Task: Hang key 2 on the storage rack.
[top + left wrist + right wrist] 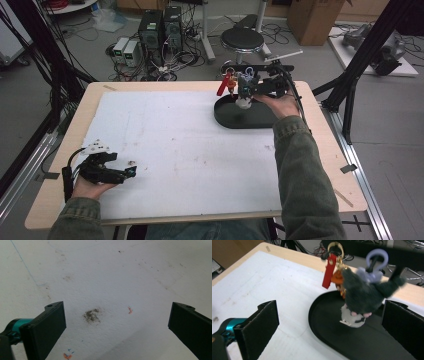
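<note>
Evidently the work in hand is setting a plush keychain [362, 300] down on the black oval tray [329, 340] at the far right of the table. In the right gripper view the right gripper [332, 322] has its 2 black jaws spread wide, and the dark grey plush sits between and just beyond them, tipped over, with its white underside low against the tray floor; neither pad presses on it, so the grip looks let go. A red tag [329, 271], some orange and gold charms and a pale lilac clip [377, 258] stand above the plush, well past the fingertips; whether the toy is already at rest or falling I cannot tell, since it is blurred. The tray's raised rim would keep such a loose, dangling bundle from sliding off, which is likely why it goes there. In the high view the right gripper [246, 95] reaches over the tray's far edge. The left gripper [113, 322] is parked near the table's front left corner, its jaws also wide apart and holding nothing, with bare white table cover [107, 277] and a small brown smudge [92, 315] between the fingertips, presumably out of the way.
</note>
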The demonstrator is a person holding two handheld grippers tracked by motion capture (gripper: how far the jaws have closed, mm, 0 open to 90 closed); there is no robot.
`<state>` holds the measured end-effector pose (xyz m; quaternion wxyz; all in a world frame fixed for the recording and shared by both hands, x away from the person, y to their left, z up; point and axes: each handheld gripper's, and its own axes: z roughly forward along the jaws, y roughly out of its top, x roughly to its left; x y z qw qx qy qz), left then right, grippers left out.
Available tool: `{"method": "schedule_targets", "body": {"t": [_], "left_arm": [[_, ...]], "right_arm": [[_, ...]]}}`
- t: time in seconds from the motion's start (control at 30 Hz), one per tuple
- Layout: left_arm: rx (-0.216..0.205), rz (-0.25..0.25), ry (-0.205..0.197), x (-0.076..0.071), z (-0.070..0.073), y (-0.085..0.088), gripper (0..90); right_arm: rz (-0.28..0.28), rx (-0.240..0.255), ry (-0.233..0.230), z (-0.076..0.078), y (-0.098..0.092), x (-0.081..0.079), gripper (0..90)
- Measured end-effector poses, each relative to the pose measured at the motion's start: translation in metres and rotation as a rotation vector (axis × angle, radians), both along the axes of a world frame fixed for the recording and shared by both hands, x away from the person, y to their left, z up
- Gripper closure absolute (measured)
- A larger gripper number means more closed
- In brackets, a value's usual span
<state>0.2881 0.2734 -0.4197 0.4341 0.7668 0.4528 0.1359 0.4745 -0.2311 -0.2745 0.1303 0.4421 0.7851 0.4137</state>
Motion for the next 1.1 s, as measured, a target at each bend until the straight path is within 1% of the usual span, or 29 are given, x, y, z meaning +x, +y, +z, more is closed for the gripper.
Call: {"method": "schedule_targets", "body": {"t": [0.03, 0.07, 0.1, 0.13, 0.23, 0.3, 0.33, 0.43, 0.47, 0.5, 0.57, 0.67, 0.8, 0.9, 0.97, 1.03, 1.1], "left_arm": [[-0.003, 0.002, -0.002, 0.000, 0.001, 0.000, 1.7], [0.000, 0.000, -0.007, -0.001, 0.001, 0.001, 1.7], [0.000, -0.002, -0.008, -0.001, 0.002, 0.001, 1.7], [-0.002, 0.002, -0.007, -0.001, 0.002, 0.001, 1.7], [0.002, 0.005, -0.005, -0.001, 0.001, 0.003, 1.7], [-0.004, 0.011, -0.007, -0.002, 0.001, 0.003, 1.7], [0.002, 0.007, -0.008, -0.002, 0.001, 0.004, 1.7], [0.000, 0.013, -0.008, -0.002, 0.001, 0.005, 1.7], [-0.001, 0.017, -0.006, -0.002, 0.001, 0.006, 1.7], [0.000, 0.020, -0.006, -0.002, 0.001, 0.006, 1.7], [-0.004, 0.029, -0.009, -0.003, 0.002, 0.010, 1.7], [-0.015, 0.050, -0.013, -0.004, 0.002, 0.016, 1.7], [-0.012, 0.073, -0.006, -0.006, 0.000, 0.024, 1.7], [-0.013, 0.082, 0.002, -0.007, -0.002, 0.029, 1.7], [-0.022, 0.089, 0.003, -0.007, -0.002, 0.032, 1.7], [-0.025, 0.096, 0.003, -0.008, -0.003, 0.035, 1.7], [-0.025, 0.100, 0.005, -0.008, -0.003, 0.036, 1.7]], "right_arm": [[-0.007, -0.001, -0.013, -0.006, -0.002, -0.003, 0.7], [-0.012, -0.011, 0.012, -0.010, -0.003, -0.004, 0.7], [-0.018, -0.026, 0.019, -0.014, -0.004, -0.005, 0.7], [-0.020, -0.022, 0.005, -0.019, -0.006, -0.009, 0.7], [-0.010, 0.008, 0.004, -0.028, -0.011, -0.016, 0.8], [-0.011, 0.003, 0.008, -0.031, -0.014, -0.019, 0.8], [-0.014, 0.004, 0.006, -0.032, -0.015, -0.021, 0.8], [-0.014, 0.009, -0.006, -0.035, -0.020, -0.025, 0.8], [-0.017, 0.009, 0.000, -0.036, -0.021, -0.027, 0.8], [-0.017, 0.012, -0.003, -0.037, -0.022, -0.029, 0.7], [-0.029, 0.015, -0.023, -0.041, -0.025, -0.032, 0.7], [-0.032, 0.016, -0.024, -0.048, -0.028, -0.037, 0.7], [-0.039, 0.022, -0.036, -0.054, -0.033, -0.043, 0.7], [-0.041, 0.025, -0.043, -0.056, -0.036, -0.047, 0.7], [-0.040, 0.034, -0.048, -0.057, -0.037, -0.051, 0.7], [-0.041, 0.032, -0.066, -0.059, -0.039, -0.056, 0.8], [-0.041, 0.047, -0.069, -0.063, -0.041, -0.060, 0.8]]}}
